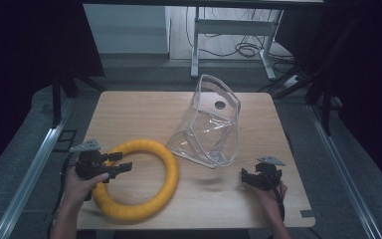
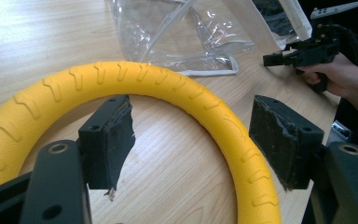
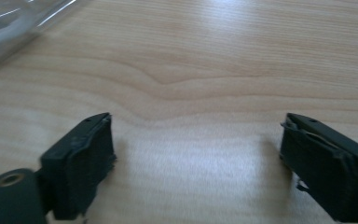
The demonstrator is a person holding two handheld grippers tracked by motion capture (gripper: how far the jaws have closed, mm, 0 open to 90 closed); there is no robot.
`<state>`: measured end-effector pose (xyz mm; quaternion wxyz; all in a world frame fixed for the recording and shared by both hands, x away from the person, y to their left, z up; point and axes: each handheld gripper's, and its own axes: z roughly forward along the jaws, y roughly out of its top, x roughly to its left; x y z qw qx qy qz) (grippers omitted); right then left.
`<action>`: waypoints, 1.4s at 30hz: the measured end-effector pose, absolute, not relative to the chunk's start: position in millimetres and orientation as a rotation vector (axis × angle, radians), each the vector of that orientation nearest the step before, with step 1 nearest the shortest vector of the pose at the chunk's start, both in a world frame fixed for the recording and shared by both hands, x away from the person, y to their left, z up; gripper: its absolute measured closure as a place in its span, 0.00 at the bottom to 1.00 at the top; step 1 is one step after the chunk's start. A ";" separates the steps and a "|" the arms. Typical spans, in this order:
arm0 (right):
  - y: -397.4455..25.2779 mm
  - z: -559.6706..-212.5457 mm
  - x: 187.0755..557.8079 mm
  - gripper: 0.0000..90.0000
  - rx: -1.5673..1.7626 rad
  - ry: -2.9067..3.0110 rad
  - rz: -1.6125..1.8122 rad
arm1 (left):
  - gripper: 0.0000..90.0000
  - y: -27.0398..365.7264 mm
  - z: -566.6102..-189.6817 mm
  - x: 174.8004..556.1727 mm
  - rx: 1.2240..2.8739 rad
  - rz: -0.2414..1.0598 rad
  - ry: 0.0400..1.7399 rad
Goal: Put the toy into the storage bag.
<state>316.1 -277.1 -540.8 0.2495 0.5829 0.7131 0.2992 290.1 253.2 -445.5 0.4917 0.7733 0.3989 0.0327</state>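
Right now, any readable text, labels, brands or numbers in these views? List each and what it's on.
None readable.
Yellow ring: raised chevron tread marks only, no lettering.
Clear bag: a dark round spot near the top, no print I can make out.
Left gripper and right gripper: no markings seen.

the table (image 1: pixel 129 107) is a pale wooden board with a visible grain, its corners rounded, set on a grey floor (image 1: pixel 328 149) with metal rails along both sides. a small notch cuts into its near right edge. two things lie directly on it. a yellow ring (image 1: pixel 171 172) with ribbed chevron marks lies flat on the near left part, reaching close to the near edge. a clear plastic bag (image 1: pixel 206 127) with a white trimmed rim stands slumped around the middle, a little toward the far side, its mouth lying just beside the ring's far right curve. the near right part is bare wood.
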 end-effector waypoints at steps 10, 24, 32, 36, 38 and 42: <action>-281.2 -540.4 310.9 0.15 1.538 1.991 0.841 | 0.34 233.9 -435.0 281.5 1.993 0.022 0.892; -281.2 -540.5 311.1 0.16 1.533 1.995 0.847 | 0.34 199.8 -448.5 255.2 2.305 -0.125 0.769; -281.5 -540.6 311.1 0.16 1.529 1.993 0.844 | 0.34 180.1 -467.5 245.9 2.472 -0.163 0.762; -281.6 -540.6 311.1 0.16 1.530 1.992 0.844 | 0.35 167.6 -479.1 238.1 2.580 -0.147 0.771; -281.5 -540.6 311.1 0.16 1.530 1.992 0.845 | 0.35 162.3 -483.8 235.1 2.639 -0.123 0.763; -281.6 -540.6 311.0 0.17 1.530 1.991 0.845 | 0.37 155.0 -488.0 233.9 2.720 -0.081 0.761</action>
